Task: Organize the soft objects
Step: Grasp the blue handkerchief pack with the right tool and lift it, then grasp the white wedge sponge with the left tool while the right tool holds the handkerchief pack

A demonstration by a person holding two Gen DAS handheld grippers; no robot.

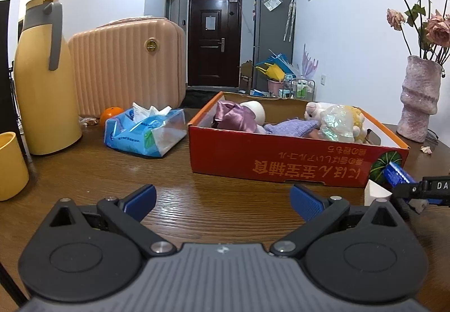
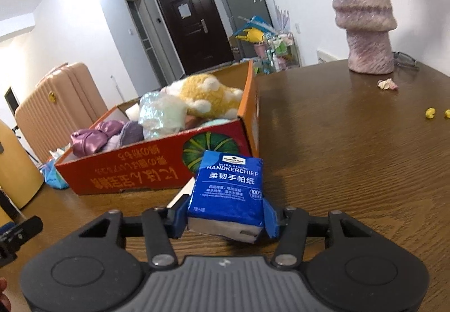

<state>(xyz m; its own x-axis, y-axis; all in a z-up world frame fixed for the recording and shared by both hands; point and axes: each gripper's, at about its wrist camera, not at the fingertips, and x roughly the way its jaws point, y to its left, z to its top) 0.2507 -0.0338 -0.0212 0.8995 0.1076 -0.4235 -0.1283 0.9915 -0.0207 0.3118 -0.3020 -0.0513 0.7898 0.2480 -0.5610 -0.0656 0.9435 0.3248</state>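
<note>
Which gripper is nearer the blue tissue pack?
Right. The right gripper is clamped on the blue tissue pack; the left gripper sits open over bare table, off to its side.

One red box point(image 2: 135, 168), one blue handkerchief pack point(image 2: 229, 188), one tissue pack point(image 1: 146, 132). One vase point(image 1: 420, 98), one suitcase point(image 1: 126, 70), one jug point(image 1: 45, 87).

Blue handkerchief pack point(image 2: 229, 188), red-orange box point(image 2: 135, 171), ribbed pink suitcase point(image 1: 126, 70)
</note>
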